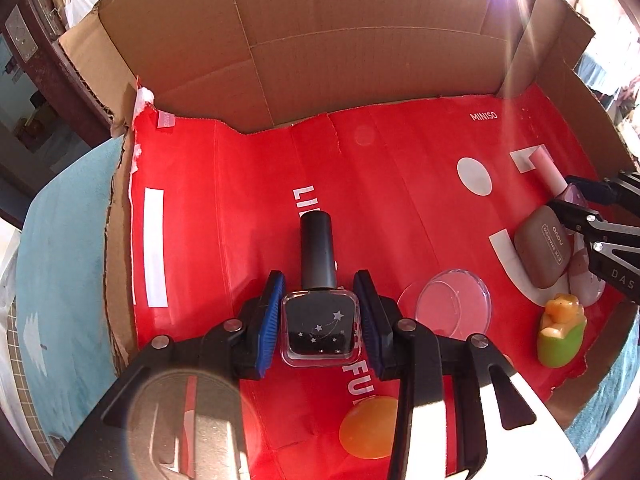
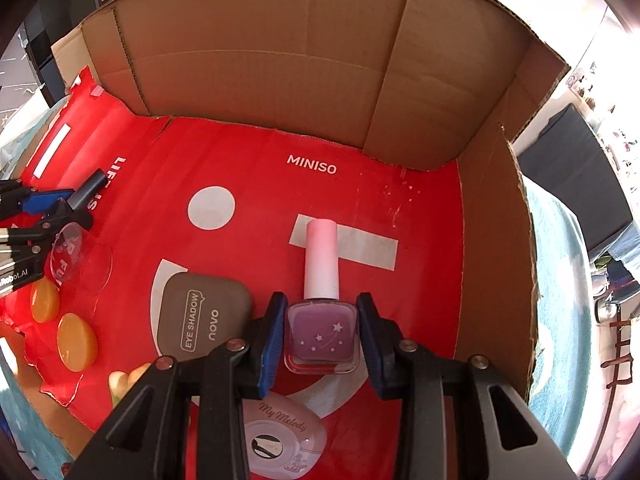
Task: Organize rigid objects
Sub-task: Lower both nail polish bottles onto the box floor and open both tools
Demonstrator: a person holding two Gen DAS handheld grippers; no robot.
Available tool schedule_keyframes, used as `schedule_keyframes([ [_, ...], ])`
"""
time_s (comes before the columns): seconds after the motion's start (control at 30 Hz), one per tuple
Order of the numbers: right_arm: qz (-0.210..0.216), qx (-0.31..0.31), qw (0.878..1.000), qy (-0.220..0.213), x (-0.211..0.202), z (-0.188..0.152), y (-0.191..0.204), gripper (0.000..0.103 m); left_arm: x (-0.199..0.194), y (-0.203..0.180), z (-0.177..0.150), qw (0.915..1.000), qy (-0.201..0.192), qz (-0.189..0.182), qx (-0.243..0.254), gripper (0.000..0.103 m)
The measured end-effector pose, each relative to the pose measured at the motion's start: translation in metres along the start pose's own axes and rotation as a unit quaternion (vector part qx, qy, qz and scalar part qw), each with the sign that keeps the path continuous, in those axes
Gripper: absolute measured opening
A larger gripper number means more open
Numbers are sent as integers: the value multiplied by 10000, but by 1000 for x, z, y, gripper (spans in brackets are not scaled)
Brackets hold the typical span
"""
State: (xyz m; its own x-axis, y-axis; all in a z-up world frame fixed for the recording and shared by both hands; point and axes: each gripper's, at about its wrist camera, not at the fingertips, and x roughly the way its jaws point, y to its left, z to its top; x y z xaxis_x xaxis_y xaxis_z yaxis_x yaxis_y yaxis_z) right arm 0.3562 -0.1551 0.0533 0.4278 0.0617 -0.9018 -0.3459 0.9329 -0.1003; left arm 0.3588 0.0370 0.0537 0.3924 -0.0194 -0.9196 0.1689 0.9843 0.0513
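black bottle point(image 1: 319, 320): black polish, black cap, white shooting-star print
purple bottle point(image 2: 322, 334): mauve polish, pale pink cap, white shooting-star print
liner point(image 2: 360, 200): red with white letters, a white dot and white bars
box point(image 2: 260, 60): plain brown cardboard
compact point(image 2: 200, 316): grey-brown, white lettering
pink case point(image 2: 280, 440): pale pink, script lettering
discs point(image 2: 76, 342): orange-yellow
dish point(image 1: 454, 306): clear
toy point(image 1: 560, 328): green base, yellow top
tool pads point(image 1: 270, 320): blue on black arms
cloth point(image 1: 68, 240): teal
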Motion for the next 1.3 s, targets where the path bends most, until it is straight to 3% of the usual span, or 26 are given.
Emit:
schedule_keyframes([
  [0.77, 27, 109, 9999, -24, 1, -2, -9, 38, -3, 7, -12, 10000, -89, -36, -21, 35],
  [1.1, -17, 143, 9999, -58, 0, -6, -9, 39, -12, 7, -19, 9998, -189, -9, -63, 44],
  [1.3, -7, 169, 9998, -61, -3, -8, -6, 45, -20, 9, -23, 9996, -223, -79, -151, 44],
])
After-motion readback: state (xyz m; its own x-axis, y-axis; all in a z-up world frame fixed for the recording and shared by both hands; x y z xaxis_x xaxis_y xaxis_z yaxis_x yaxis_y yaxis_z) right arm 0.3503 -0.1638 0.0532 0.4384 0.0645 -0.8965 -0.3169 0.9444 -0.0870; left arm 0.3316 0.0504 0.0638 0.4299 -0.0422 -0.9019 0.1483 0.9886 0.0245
